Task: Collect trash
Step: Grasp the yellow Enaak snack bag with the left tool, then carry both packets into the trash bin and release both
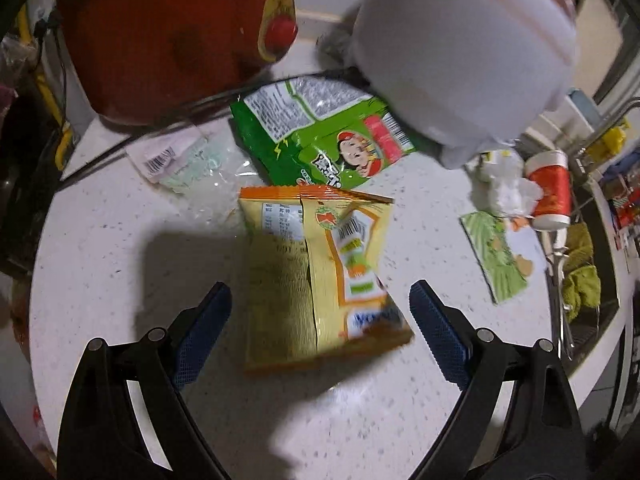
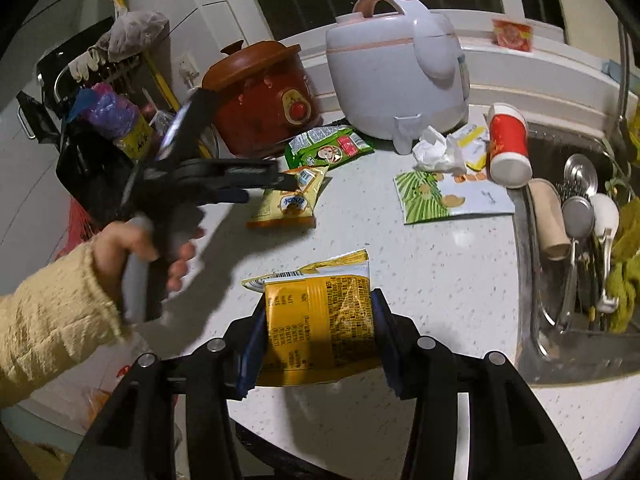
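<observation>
Right tongs (image 2: 320, 328) are clamping a yellow wrapper (image 2: 320, 320) above the table's (image 2: 440, 280) near edge. Left tongs (image 1: 320, 320) are standing apart, straddling an orange snack bag (image 1: 316, 272) lying mid-table. Judged light, crinkly, slippery; best pinched across a flat sealed edge. Beyond it, a green wrapper (image 1: 324, 136) is lying toward the far edge, beside the rice cooker (image 2: 396, 72).

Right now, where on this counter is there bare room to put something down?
Bare counter lies between the yellow packet in the right gripper, the green-striped leaflet and the sink. It is crowded near the white rice cooker and red pot.
</observation>
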A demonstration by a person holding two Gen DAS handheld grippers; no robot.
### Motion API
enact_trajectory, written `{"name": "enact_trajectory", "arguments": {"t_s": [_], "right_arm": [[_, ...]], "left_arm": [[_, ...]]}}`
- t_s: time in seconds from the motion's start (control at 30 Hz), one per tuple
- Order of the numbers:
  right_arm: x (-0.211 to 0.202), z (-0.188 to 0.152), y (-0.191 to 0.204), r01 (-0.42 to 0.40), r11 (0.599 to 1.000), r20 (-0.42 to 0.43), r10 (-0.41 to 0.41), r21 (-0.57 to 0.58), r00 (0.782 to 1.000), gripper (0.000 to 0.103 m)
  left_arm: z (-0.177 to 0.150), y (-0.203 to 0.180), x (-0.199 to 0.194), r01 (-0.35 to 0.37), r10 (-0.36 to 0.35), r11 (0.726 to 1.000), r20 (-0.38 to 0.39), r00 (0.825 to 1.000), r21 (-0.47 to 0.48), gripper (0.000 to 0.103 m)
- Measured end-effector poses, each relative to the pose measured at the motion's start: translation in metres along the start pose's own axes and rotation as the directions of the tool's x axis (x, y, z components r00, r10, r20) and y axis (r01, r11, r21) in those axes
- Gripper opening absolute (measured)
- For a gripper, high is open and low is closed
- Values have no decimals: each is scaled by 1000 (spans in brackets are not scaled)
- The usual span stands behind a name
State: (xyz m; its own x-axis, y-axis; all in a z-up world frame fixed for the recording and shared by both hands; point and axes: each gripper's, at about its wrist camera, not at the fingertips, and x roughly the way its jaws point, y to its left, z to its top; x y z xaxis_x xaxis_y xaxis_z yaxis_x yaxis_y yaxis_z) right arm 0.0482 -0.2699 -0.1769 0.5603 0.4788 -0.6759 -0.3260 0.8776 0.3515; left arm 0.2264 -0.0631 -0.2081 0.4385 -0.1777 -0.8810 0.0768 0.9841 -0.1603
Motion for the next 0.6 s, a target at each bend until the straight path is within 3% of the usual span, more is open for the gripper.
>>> {"name": "enact_trajectory", "arguments": {"t_s": [0.17,0.2,0.27,0.3,0.37,0.6], "right_arm": [[7,1,7,-22,1000,-7,22,8,1000,48],[9,1,8,-27,1000,-8,27,9,1000,48],[12,2,10,-33,999,-9,33,13,999,48],[13,2,11,-38,999,-11,38,17,999,48],[14,2,13,-44,999,-8,44,21,999,48],[14,3,19,-69,997,0,69,26,998,48]], "left_arm": [[4,-2,18,-59,59,998,-34,998,4,88],[3,-3,16,-66,66,998,-13,998,10,84],[0,-6,13,-55,55,998,22,998,34,61],[-3,-7,8,-30,28,998,39,999,51,48],[-7,-8,2,3,-6,998,48,999,68,40],[-38,11,-43,124,-132,988,85,988,87,35]]}}
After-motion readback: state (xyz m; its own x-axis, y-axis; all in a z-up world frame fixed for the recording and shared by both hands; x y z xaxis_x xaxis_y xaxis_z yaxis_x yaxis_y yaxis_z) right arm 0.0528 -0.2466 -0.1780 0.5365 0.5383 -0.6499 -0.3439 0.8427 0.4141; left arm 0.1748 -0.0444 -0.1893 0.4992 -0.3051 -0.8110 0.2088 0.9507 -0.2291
